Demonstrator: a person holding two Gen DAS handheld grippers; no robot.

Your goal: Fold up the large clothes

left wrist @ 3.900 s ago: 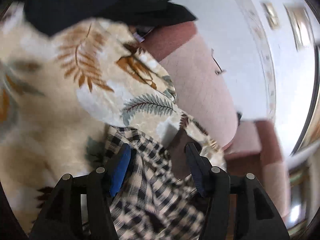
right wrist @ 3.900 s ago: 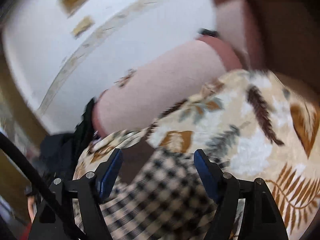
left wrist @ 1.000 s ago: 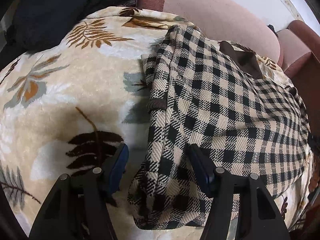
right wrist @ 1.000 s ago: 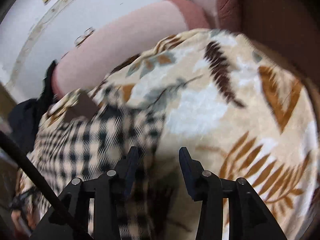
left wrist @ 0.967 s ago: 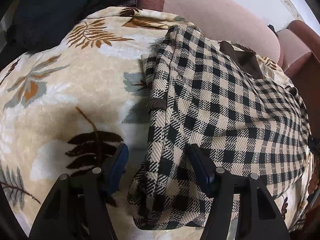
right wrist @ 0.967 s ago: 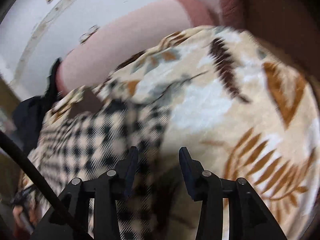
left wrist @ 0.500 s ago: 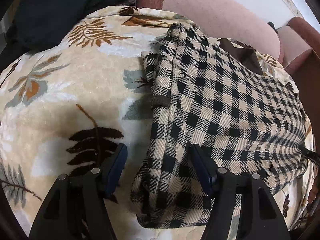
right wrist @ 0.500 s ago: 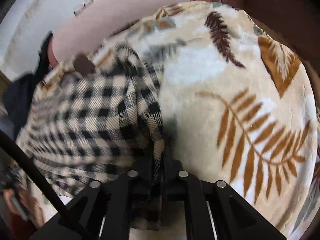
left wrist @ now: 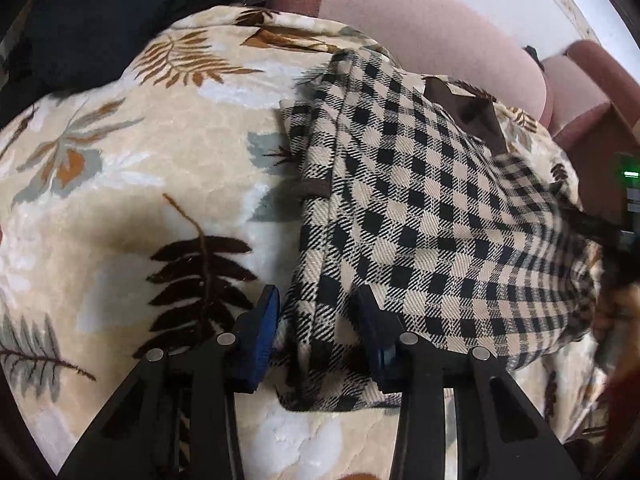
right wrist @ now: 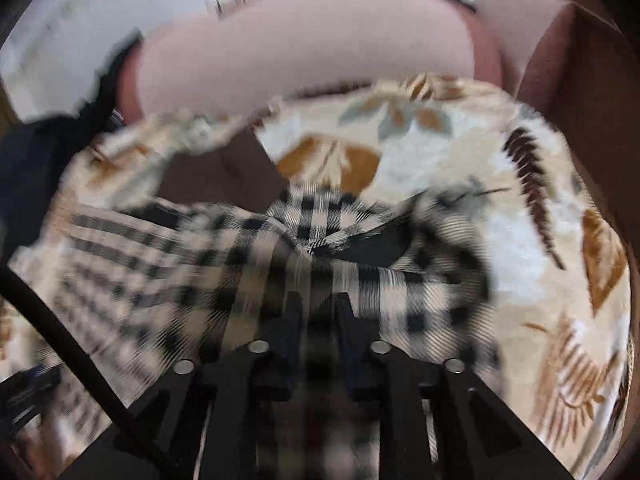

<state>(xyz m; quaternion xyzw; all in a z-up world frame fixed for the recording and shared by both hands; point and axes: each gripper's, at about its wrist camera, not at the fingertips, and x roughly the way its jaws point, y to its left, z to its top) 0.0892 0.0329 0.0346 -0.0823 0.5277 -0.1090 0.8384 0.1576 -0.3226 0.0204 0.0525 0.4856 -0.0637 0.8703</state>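
Note:
A beige and black checked garment [left wrist: 420, 208] lies on a cream leaf-print blanket [left wrist: 120, 184] over a sofa. My left gripper [left wrist: 320, 320] is open, its blue-padded jaws standing either side of the garment's near left corner. My right gripper [right wrist: 318, 308] is shut on the checked garment [right wrist: 320, 224] and lifts its right edge, which shows raised and blurred at the right of the left wrist view. A dark brown collar patch [left wrist: 468, 112] lies at the garment's far end.
A pink sofa backrest [left wrist: 420, 28] runs behind the blanket, with a white wall above. Dark clothes [left wrist: 92, 20] are piled at the far left. A brown armrest [right wrist: 580, 80] stands at the right.
My right gripper has closed on the garment's right edge and is pulling it up and over toward the left. My left gripper has stayed open at the near corner.

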